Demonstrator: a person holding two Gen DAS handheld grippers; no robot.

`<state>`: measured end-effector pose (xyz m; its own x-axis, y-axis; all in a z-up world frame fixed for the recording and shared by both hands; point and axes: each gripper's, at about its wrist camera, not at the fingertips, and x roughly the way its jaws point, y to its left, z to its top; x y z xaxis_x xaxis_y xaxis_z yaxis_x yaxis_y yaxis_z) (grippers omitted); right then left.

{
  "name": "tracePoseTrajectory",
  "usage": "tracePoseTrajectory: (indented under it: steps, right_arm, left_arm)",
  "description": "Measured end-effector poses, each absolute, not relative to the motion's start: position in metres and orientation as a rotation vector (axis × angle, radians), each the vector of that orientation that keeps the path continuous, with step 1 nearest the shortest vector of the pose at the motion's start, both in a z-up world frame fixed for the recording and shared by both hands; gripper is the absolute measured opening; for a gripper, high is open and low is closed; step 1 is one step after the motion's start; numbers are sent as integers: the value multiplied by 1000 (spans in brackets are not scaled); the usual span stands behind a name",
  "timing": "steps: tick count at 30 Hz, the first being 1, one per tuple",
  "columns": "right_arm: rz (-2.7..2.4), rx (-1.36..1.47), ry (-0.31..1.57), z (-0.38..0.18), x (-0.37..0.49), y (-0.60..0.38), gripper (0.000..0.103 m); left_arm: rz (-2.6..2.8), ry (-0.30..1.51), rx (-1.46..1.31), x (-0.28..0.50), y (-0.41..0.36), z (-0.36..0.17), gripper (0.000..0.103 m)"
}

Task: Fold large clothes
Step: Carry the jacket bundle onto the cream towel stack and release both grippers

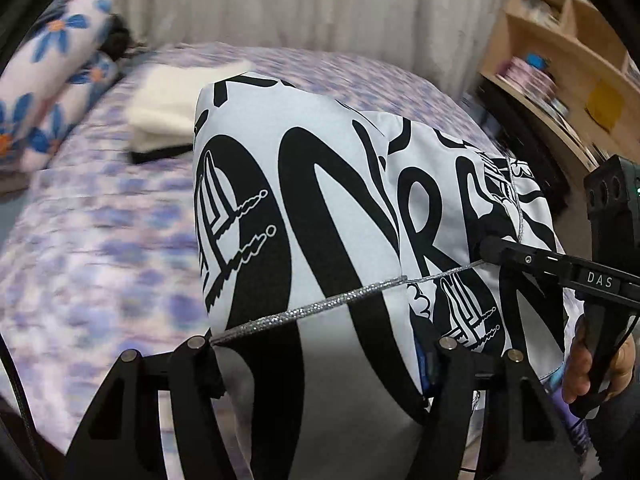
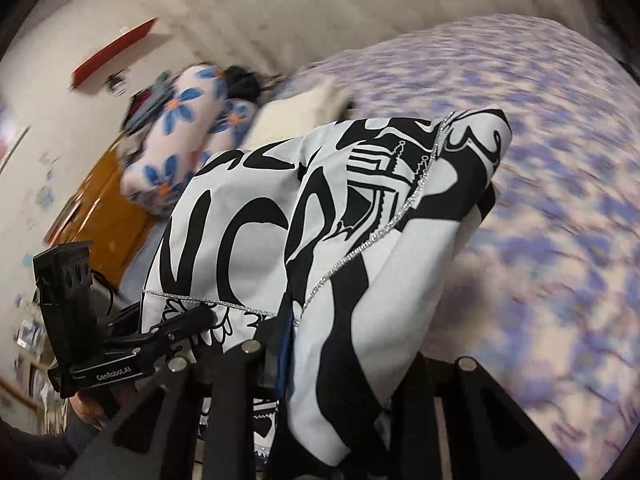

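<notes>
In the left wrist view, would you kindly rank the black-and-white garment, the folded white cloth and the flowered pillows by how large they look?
1. Black-and-white garment, largest, though it hangs nearest the camera.
2. Flowered pillows.
3. Folded white cloth, close to the pillows in size, so that order is unsure.

I see a bed (image 1: 100, 216) covered by a spread in a blurred purple-and-white pattern, filling most of both wrist views. At its far end a folded cream pile (image 1: 176, 100) lies flat on the spread, with a thin dark layer showing under its near edge; I think that is another folded garment, but the blur keeps me from being sure. Beside the pile, along the bed's edge, lie two rolled pillows (image 1: 52, 80) printed with blue flowers, one stacked against the other.
</notes>
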<state>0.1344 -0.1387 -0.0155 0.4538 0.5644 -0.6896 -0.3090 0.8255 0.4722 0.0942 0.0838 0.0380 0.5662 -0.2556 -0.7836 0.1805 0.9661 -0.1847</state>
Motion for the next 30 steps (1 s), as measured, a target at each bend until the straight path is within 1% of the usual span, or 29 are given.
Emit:
tracePoseTrajectory:
  steps: [5,9,12,18,23,28,29,30]
  right_arm:
    - [650,260,939,2,179,-63,25]
    - [689,256,920,11,235,-19,25]
    - [693,278,903,15,282,-2,25]
    - [666,288,824,15,409,28,25]
    - [611,276,805,-7,506,50,25]
    - [523,273,822,-47,583,55,26]
    - [490,279,857,-63,599,53,27]
    - [469,295,888,-74,609,50,32]
  left_arm:
    - [-174,891,-86,115,163,65,64]
    - [-148,858,-59,162,209,83,64]
    - [-150,833,-46,221,238,92,64]
    - [-164,776,-15,354,265,92,64]
    - [-170,786,30,479,283,71,64]
    - [-194,841,22,572,291,29,65]
    - [-192,867,11,590,294,13,67]
    - [-178,888,9,604,299,-2,75]
